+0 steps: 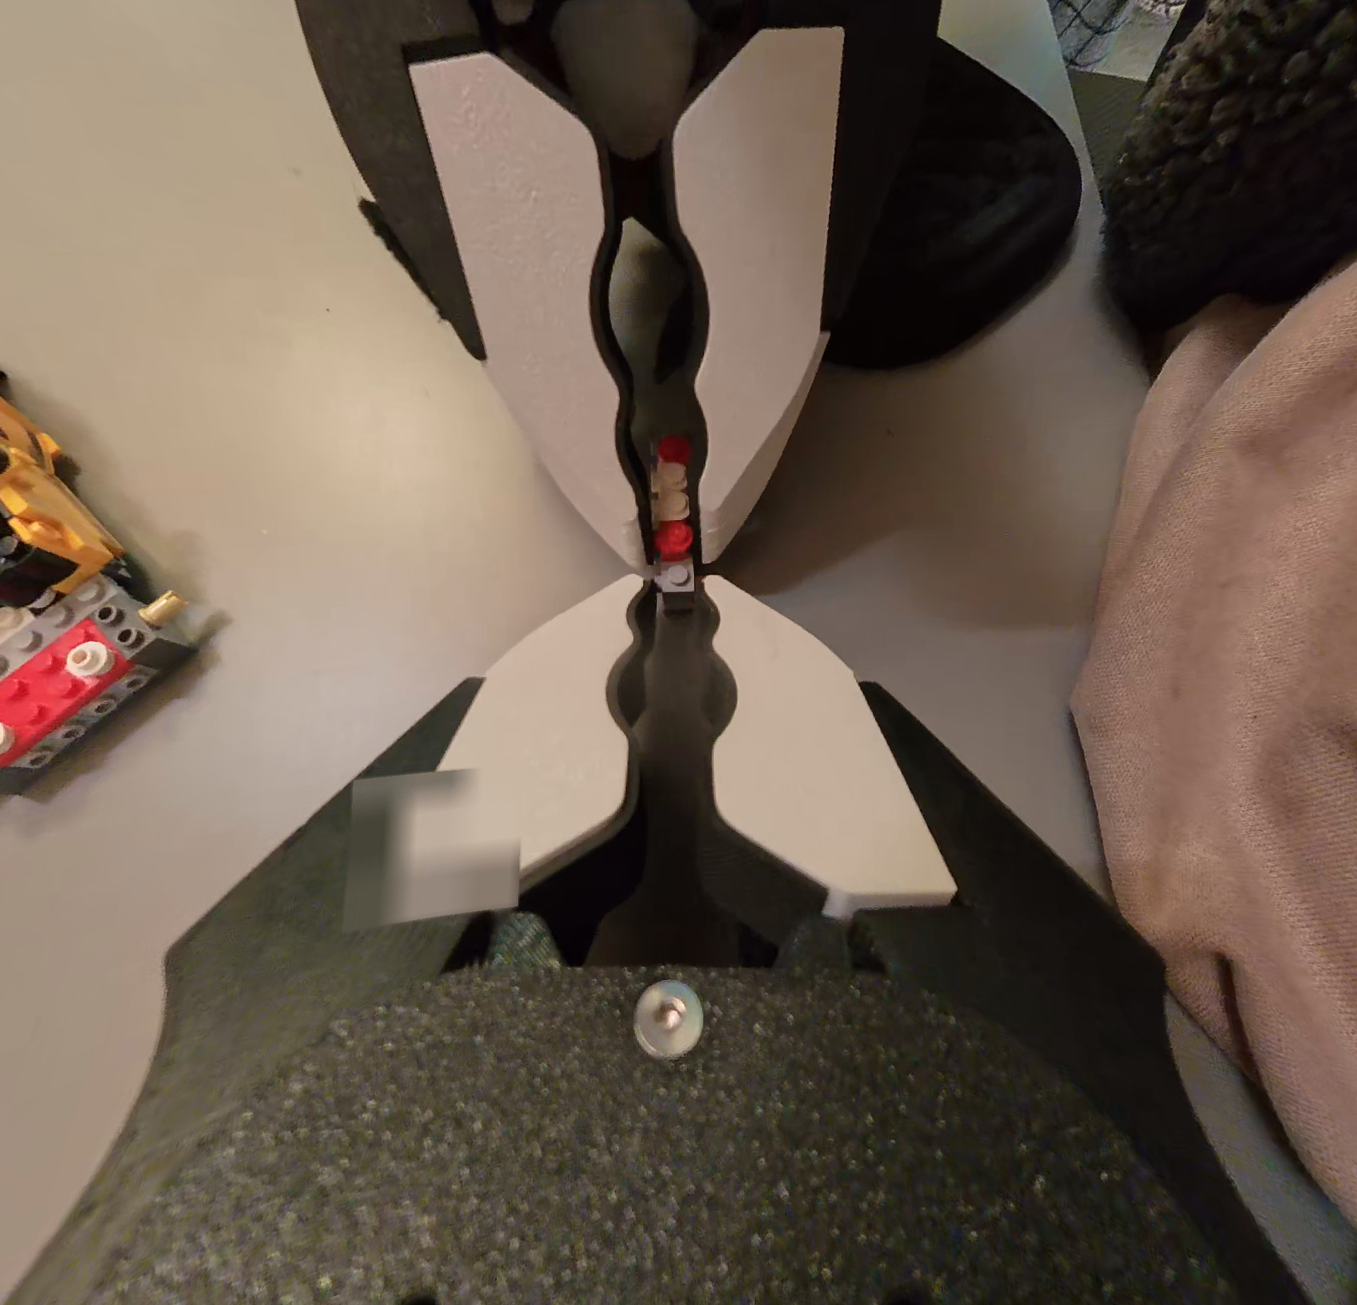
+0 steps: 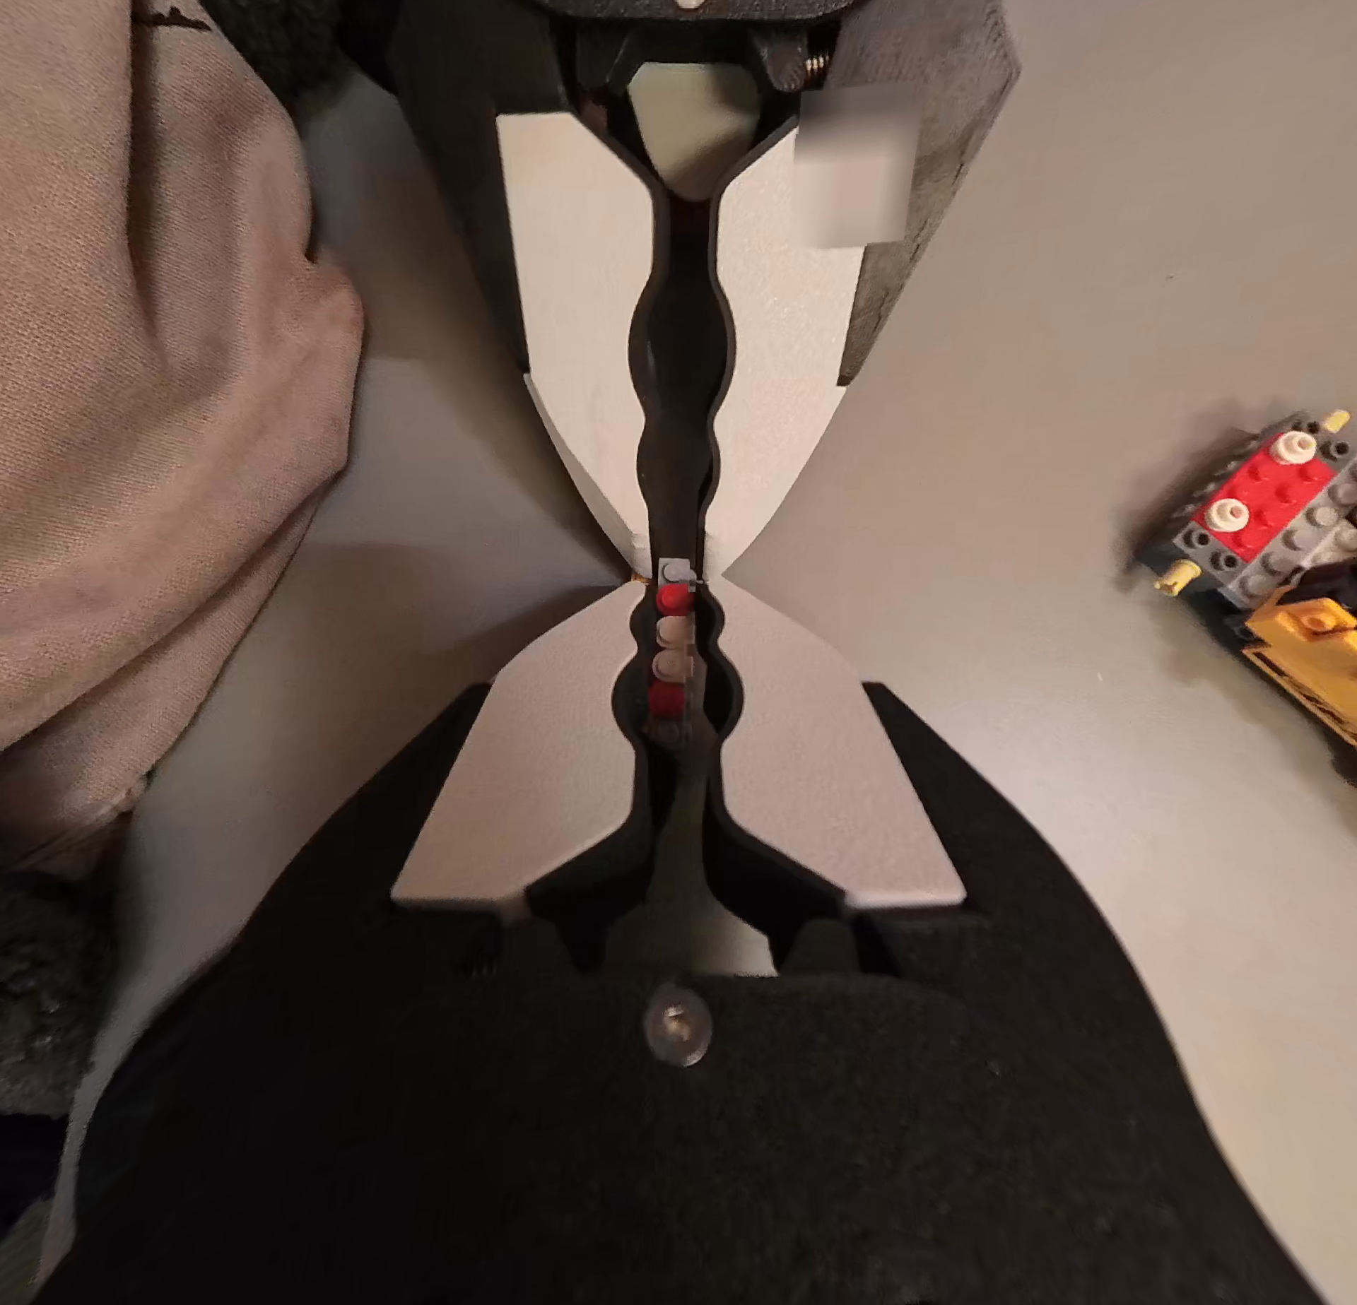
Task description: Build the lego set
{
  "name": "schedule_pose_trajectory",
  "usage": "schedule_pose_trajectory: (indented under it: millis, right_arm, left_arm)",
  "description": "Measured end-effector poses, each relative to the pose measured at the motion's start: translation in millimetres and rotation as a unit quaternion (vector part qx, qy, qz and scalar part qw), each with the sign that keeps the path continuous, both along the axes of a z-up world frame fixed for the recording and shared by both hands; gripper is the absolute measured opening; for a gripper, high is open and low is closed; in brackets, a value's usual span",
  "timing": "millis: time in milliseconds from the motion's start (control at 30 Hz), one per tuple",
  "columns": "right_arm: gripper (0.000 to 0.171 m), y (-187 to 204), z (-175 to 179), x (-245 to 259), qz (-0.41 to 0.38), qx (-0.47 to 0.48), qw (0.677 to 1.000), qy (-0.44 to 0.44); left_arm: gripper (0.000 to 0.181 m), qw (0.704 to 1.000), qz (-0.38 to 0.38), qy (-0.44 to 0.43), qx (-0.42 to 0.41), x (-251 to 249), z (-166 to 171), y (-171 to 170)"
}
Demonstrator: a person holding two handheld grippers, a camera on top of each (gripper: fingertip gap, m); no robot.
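At the far left of the left wrist view, the partly built lego model (image 1: 70,653) sits on the pale table (image 1: 294,315), a grey studded base with a red plate on top, two cream round studs and yellow parts at its far end; it lies well apart from both grippers. In the middle of that view the left gripper (image 1: 675,598) reaches forward with its white fingers (image 1: 558,741) pressed together on the near end of a thin lego strip (image 1: 674,517), a narrow piece carrying red and cream round studs and a grey stud at the tip. The right gripper (image 1: 672,528) comes from the far side, tip to tip with the left one, its fingers pinching the far part of the same strip, so the strip is held above the table between the two. To the right lies a beige cloth (image 1: 1234,682) with a dark fuzzy fabric (image 1: 1234,154) beyond it. In the right wrist view the right gripper (image 2: 675,609) clamps the strip (image 2: 670,653), the left gripper (image 2: 679,565) faces it, and the model (image 2: 1263,521) rests at the right.
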State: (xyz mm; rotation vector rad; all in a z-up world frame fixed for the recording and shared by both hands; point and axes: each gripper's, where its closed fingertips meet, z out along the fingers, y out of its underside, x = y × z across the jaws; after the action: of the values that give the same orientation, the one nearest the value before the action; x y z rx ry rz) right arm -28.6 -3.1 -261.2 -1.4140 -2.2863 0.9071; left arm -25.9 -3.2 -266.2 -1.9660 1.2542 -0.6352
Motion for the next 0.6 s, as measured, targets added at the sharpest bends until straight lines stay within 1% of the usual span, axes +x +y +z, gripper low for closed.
schedule_pose_trajectory:
  millis: [267,433,467,500,533,600]
  right_arm:
    - [0.009,1.8,-0.5,-1.9,-0.057,0.008,0.998,-0.008]
    - [0.009,2.2,-0.1,-2.4,-0.073,0.020,0.997,-0.007]
    - [0.011,3.5,0.3,-1.8,-0.076,0.028,0.997,-0.006]
    - [0.019,5.5,2.1,-0.3,-0.074,0.036,0.997,-0.006]
    - [0.022,7.4,6.1,1.7,-0.072,0.039,0.997,-0.002]
    - [0.025,11.5,12.6,7.4,-0.074,0.043,0.996,0.001]
  left_arm:
    - [0.009,1.000,0.010,0.011,0.002,-2.5,-0.4,1.1]
    - [0.009,1.000,0.008,0.009,0.002,-2.8,-0.3,1.3]
    - [0.009,1.000,0.006,0.009,0.001,-3.3,-0.2,1.4]
    - [0.009,1.000,0.003,0.009,0.002,-4.5,-0.1,1.7]
    - [0.009,1.000,0.003,0.008,0.003,-6.5,-0.1,2.7]
    - [0.009,1.000,-0.004,0.003,-0.002,-10.0,0.0,3.3]
